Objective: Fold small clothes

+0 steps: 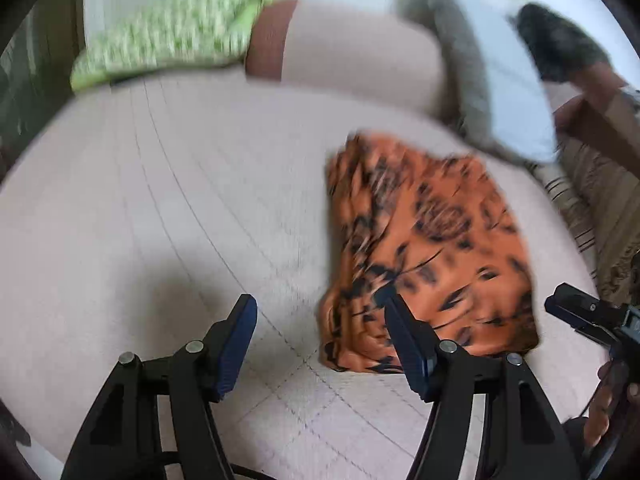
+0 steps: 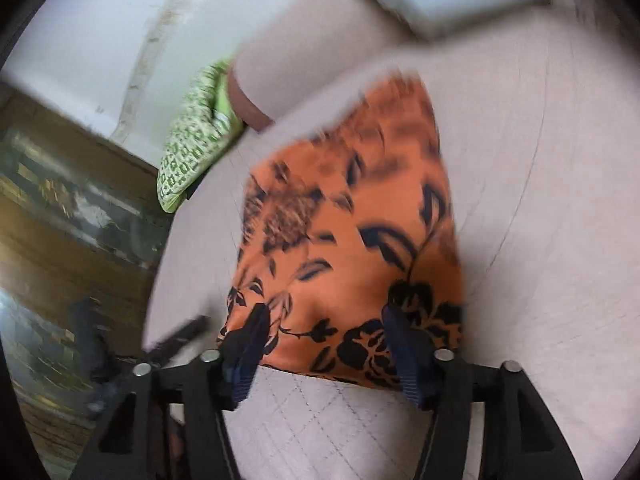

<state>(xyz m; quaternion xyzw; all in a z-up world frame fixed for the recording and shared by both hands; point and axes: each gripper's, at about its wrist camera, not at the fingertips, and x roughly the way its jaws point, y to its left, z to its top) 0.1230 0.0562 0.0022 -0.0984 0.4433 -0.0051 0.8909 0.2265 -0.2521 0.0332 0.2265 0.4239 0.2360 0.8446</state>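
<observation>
An orange garment with a black floral print (image 1: 432, 248) lies folded in a rough rectangle on the pale quilted bed (image 1: 160, 200). My left gripper (image 1: 320, 312) is open and empty, just left of the garment's near edge, its right finger over the cloth. The right gripper shows at the right edge of the left wrist view (image 1: 580, 312). In the right wrist view the garment (image 2: 352, 232) fills the middle. My right gripper (image 2: 324, 324) is open and empty, both fingertips over the garment's near edge.
A green-and-white patterned pillow (image 1: 168, 40) and a pale bolster with a brown band (image 1: 360, 52) lie at the bed's far side. A grey and white pillow (image 1: 500, 92) lies at the far right. The wooden floor (image 2: 60, 240) shows past the bed's left edge.
</observation>
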